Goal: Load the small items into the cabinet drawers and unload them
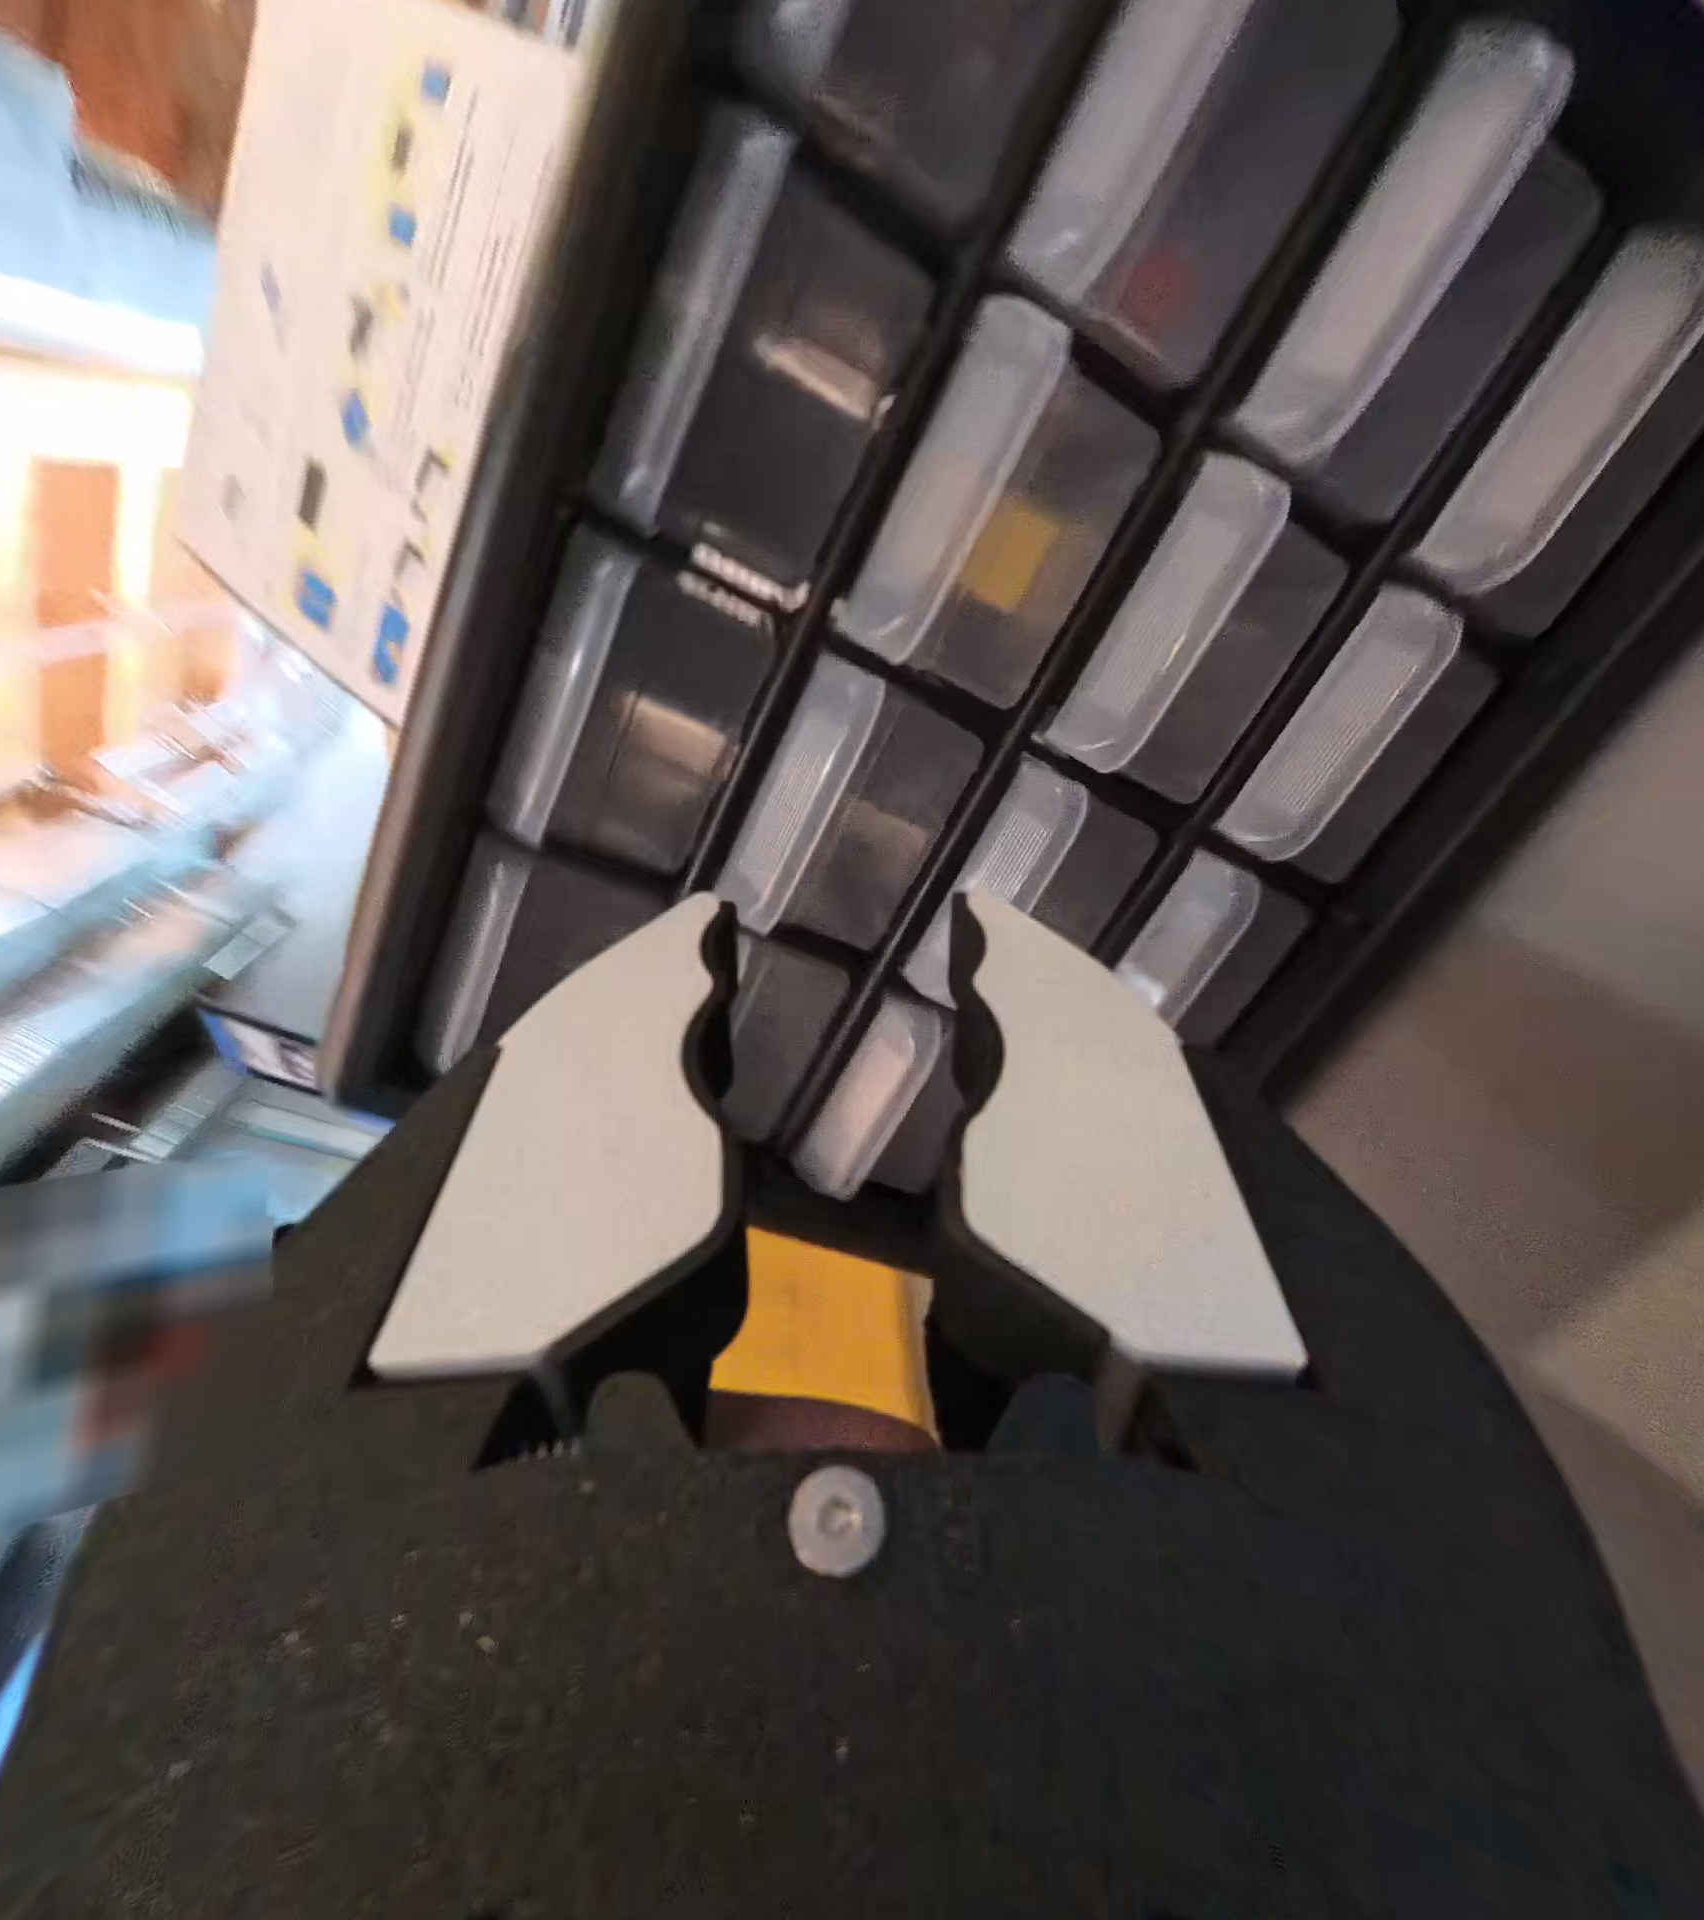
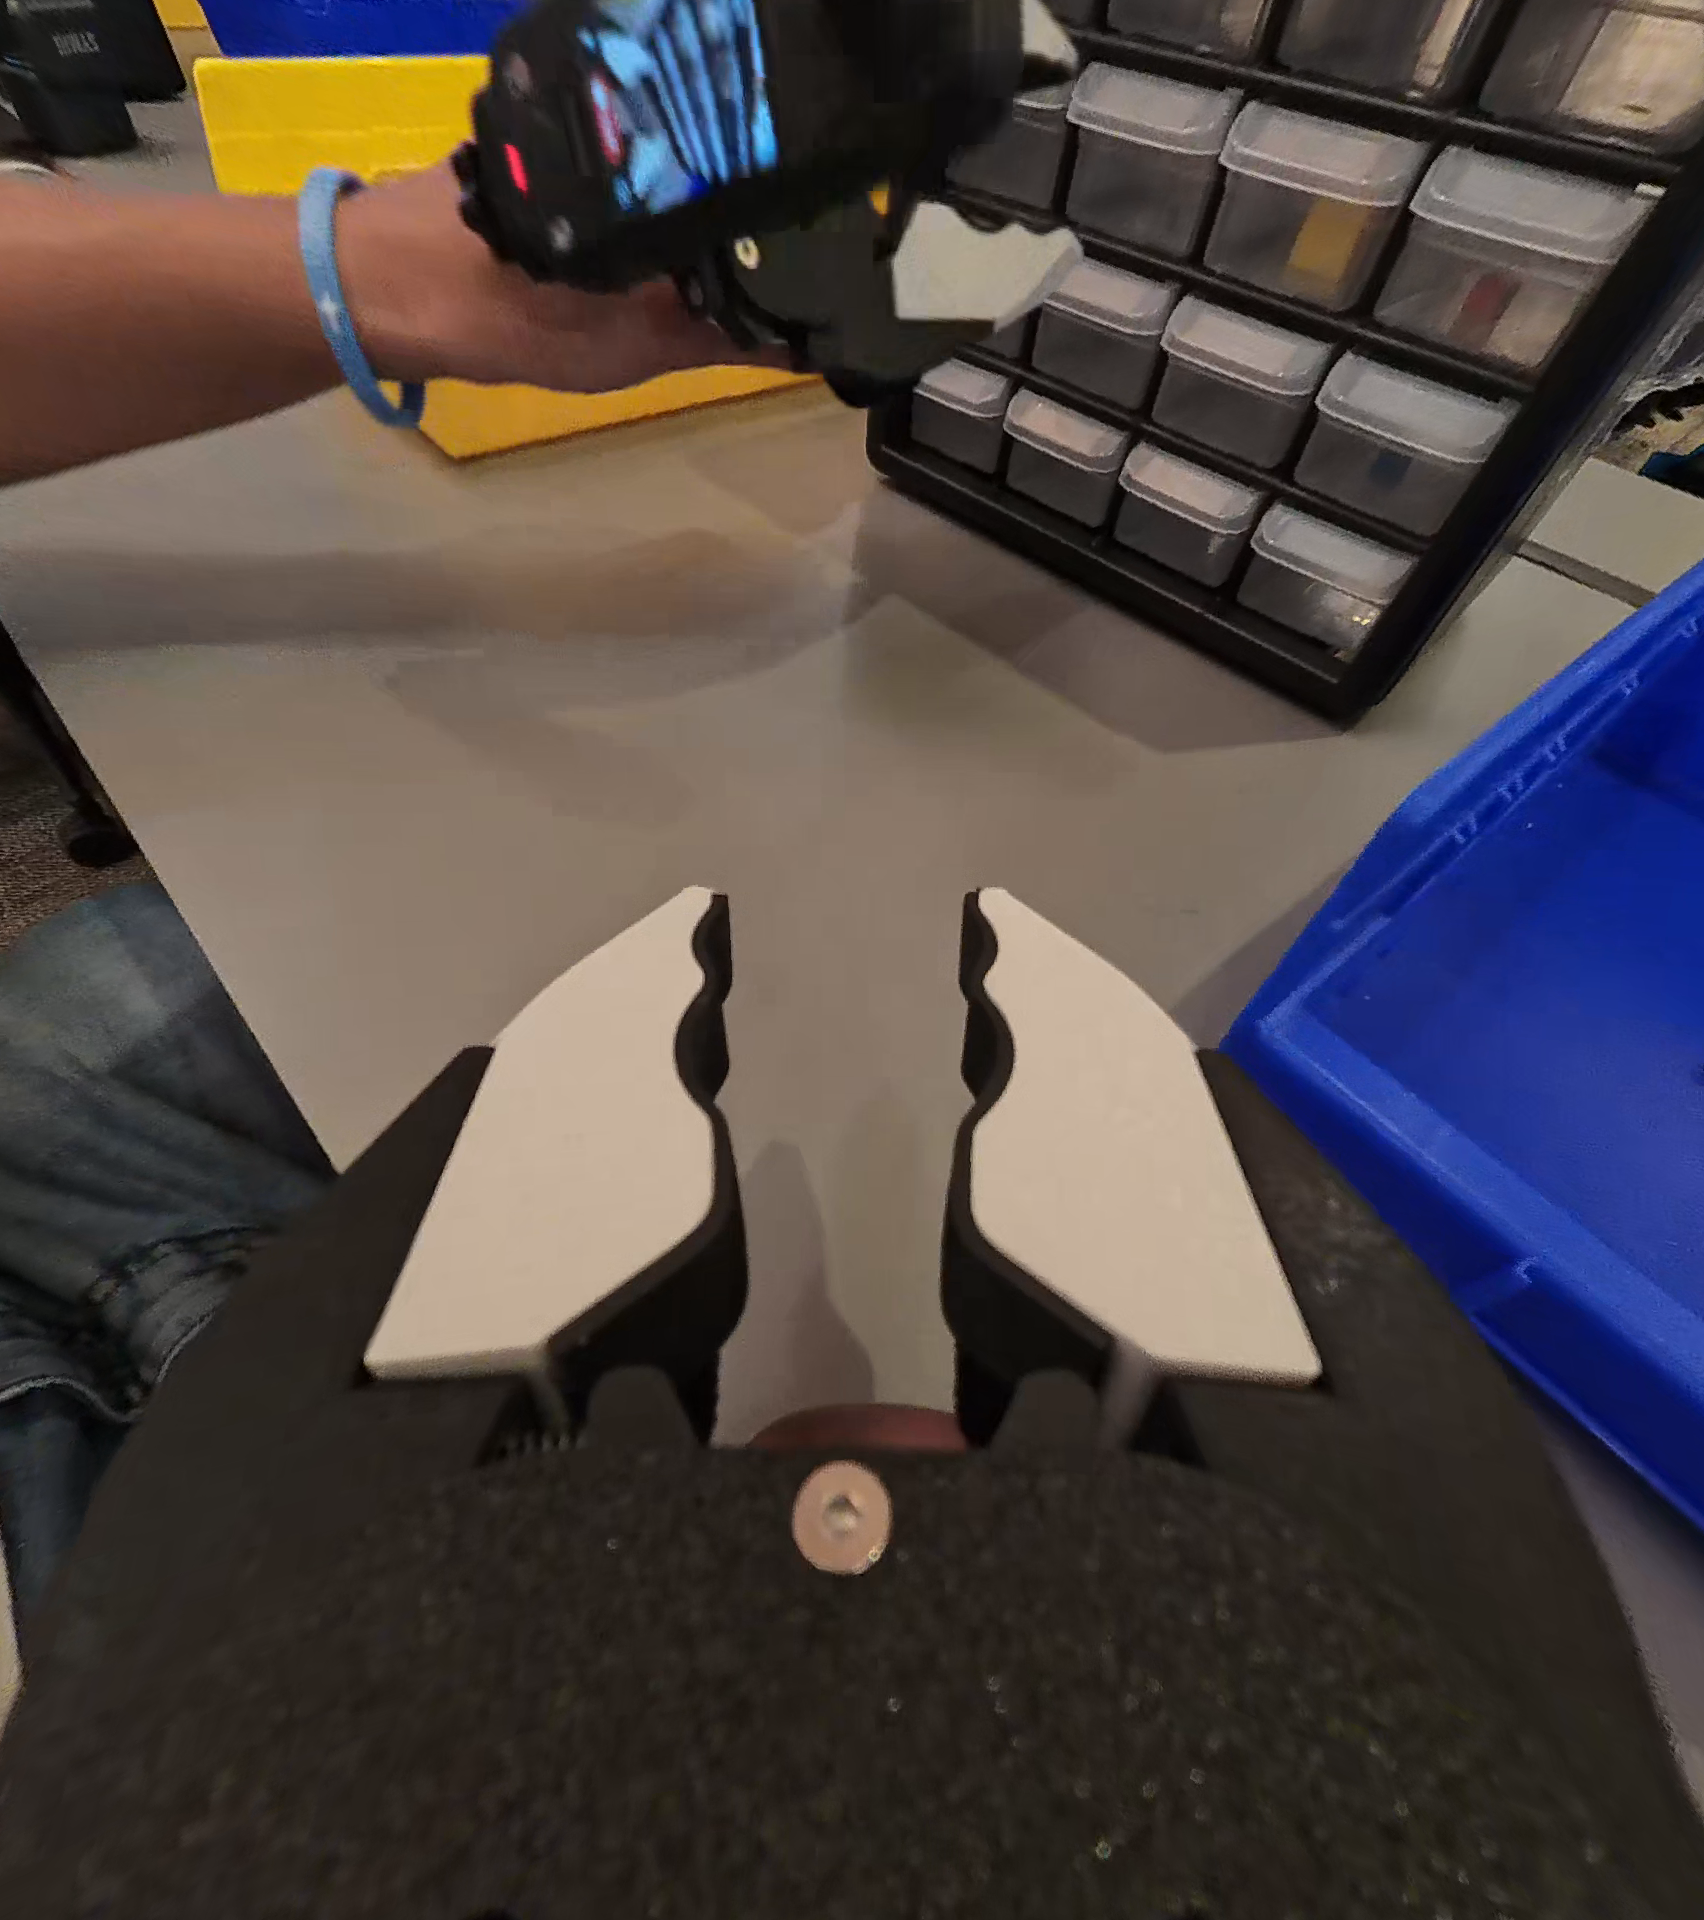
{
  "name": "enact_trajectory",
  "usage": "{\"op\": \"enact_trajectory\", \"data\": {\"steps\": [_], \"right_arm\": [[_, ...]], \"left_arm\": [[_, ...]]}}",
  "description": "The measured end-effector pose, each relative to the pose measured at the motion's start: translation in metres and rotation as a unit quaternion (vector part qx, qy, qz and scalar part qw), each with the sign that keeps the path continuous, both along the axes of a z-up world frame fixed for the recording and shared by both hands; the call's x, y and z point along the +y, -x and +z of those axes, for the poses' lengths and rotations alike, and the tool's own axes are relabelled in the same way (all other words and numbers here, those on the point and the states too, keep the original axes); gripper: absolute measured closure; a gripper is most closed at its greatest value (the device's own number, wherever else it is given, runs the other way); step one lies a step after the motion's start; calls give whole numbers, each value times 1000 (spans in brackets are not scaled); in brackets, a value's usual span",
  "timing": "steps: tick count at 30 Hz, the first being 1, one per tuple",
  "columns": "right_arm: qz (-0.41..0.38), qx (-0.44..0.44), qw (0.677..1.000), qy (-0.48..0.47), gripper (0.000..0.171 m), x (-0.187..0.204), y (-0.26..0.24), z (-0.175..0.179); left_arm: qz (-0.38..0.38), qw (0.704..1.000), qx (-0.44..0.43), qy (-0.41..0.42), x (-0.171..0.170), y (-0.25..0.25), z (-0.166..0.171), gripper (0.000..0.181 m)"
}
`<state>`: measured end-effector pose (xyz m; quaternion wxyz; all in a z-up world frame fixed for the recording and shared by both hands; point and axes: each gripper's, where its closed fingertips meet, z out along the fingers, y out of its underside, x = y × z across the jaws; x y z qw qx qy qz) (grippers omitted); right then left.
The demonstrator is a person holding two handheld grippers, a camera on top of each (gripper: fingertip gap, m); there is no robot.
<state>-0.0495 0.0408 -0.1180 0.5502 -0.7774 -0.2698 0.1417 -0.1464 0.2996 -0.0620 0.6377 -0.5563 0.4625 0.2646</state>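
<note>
Right gripper (image 2: 843,935), jaws apart and empty, hangs over the bench (image 2: 536,748) in front of the drawer cabinet (image 2: 1367,665). Left gripper (image 1: 840,940), jaws apart and empty, faces the cabinet's lower drawers (image 1: 869,1091). Step, I judge: reaching to open one. Next: line up on a handle, close.

Open table ahead – cabinet and bin box it in

We see bare grey table (image 2: 567,727) before the right gripper (image 2: 840,914); drawer cabinet (image 2: 1347,364) blocks far-right, blue bin (image 2: 1450,1195) right – left gripper (image 2: 983,260) crowds the drawers.
</note>
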Motion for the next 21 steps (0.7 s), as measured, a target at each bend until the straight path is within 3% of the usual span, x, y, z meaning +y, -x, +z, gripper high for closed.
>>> {"op": "enact_trajectory", "data": {"steps": [4, 10, 18, 21], "right_arm": [[-2, -8, 1000, 1, 129, 0, -3, -2], [4, -3, 1000, 7, 129, 0, 0, -3], [10, 7, 1000, 12, 129, -2, 3, -2], [11, 3, 1000, 16, 129, -2, 3, -3]], "left_arm": [[-16, 989, 103, -106, 8, -13, 13, 153], [-7, 982, 130, -138, 14, -15, 12, 181], [-27, 989, 87, -118, -6, -19, 14, 180], [-20, 988, 110, -103, 7, -18, 10, 155]]}}
